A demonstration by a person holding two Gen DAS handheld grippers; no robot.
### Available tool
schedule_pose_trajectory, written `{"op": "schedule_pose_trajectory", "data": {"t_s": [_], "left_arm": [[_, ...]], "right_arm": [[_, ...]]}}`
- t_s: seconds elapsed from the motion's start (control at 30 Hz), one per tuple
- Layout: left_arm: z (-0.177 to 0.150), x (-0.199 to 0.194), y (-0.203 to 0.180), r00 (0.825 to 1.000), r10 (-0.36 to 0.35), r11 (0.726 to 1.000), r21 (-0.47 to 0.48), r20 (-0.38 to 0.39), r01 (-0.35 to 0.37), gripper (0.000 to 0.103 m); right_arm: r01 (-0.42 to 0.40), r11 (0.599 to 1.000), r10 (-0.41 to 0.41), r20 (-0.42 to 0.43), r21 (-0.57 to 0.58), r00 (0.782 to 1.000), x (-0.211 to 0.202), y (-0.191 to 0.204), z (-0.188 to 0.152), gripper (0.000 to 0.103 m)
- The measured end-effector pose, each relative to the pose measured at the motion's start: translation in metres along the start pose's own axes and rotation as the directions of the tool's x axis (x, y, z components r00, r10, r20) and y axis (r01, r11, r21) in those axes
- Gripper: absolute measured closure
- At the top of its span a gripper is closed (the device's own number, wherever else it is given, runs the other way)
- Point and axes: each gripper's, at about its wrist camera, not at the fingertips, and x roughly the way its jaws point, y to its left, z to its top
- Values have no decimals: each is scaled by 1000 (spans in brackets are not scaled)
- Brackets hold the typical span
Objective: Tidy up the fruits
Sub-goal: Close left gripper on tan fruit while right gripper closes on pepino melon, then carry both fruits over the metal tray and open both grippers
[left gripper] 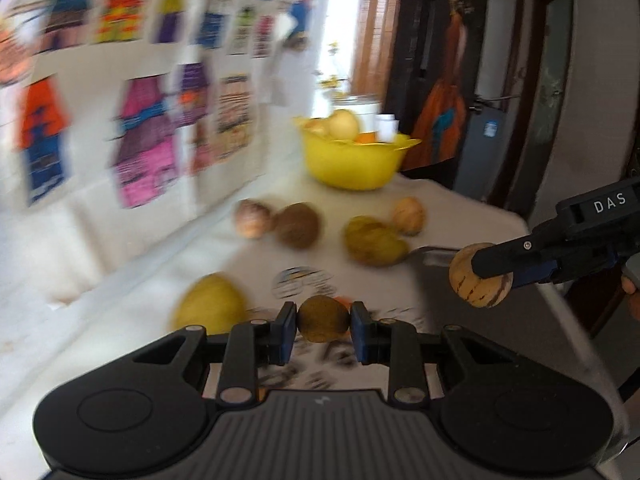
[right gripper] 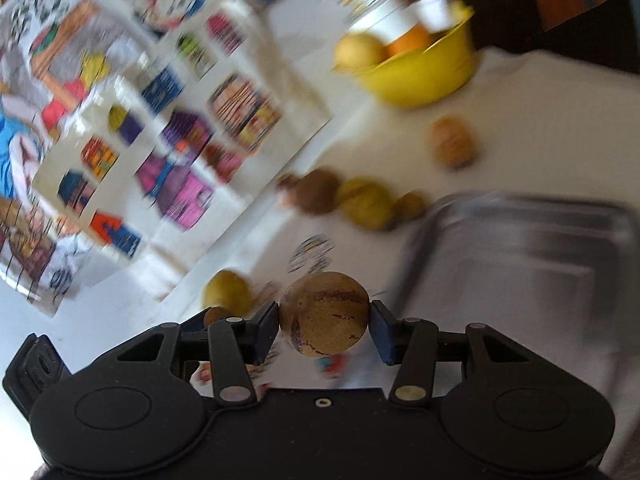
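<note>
Carrying 2 fruits: the left gripper point(left gripper: 323, 330) pinches a small brown fruit point(left gripper: 323, 319), the right gripper point(right gripper: 325, 326) a streaked tan fruit point(right gripper: 324, 313). Either could slip from the fingers before reaching the yellow bowl point(left gripper: 352, 160) at 12 o'clock.

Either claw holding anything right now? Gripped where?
Both. Left claw pinches a small brown fruit across its sides. Right claw clamps a streaked tan fruit across its middle.
</note>
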Motion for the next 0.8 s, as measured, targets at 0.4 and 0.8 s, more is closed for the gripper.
{"op": "schedule_pose_trajectory", "data": {"t_s": [0.4, 0.8], "left_arm": [[25, 74, -86, 994, -81, 995, 49, -76, 85, 72], [39, 138, -117, 986, -109, 993, 18, -127, 113, 72]], "right_arm": [[67, 994, -56, 138, -82, 989, -34, -99, 3, 52], [303, 876, -202, 284, -374, 937, -19, -105, -10, 52]]}}
